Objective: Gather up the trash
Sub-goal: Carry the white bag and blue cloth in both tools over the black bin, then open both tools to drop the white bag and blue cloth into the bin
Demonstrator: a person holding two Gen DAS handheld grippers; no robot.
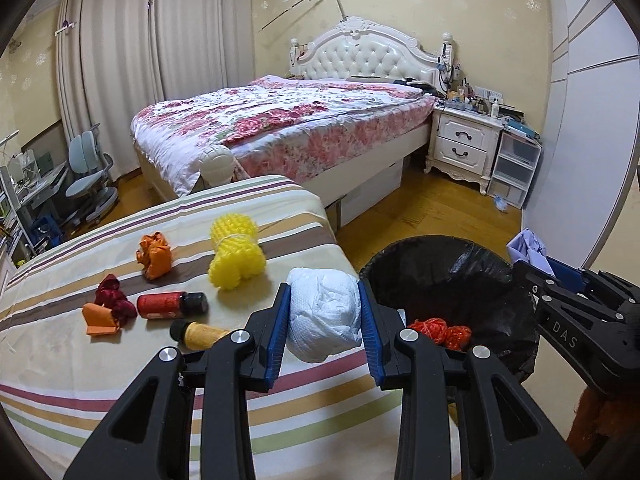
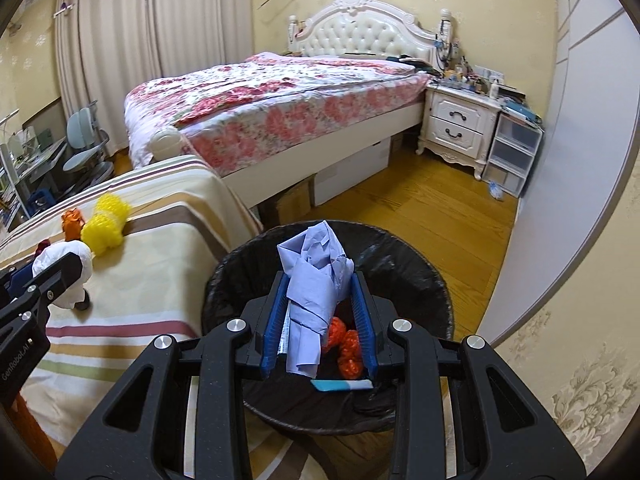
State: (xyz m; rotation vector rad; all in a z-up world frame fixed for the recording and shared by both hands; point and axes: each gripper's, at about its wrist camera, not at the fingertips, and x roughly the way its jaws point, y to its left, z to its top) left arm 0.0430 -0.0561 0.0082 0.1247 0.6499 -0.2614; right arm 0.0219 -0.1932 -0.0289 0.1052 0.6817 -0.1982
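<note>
I saw left gripper [image 1: 324, 330] pinching crumpled white tissue wad [image 1: 325, 316] over striped tablecloth [image 1: 120, 380]; right gripper [image 2: 318, 322] clamped pale-blue crumpled paper [image 2: 316, 280] above black-lined round bin [image 2: 432, 280].

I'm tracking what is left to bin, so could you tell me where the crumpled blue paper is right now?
In the right wrist view the crumpled blue paper is clamped in the right gripper, above the open black-lined bin.

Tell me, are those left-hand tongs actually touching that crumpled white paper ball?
Touching. In the left wrist view, the left tongs have both blue pads pressed against opposite sides of the crumpled white paper ball, with no gap showing on either side.
</note>
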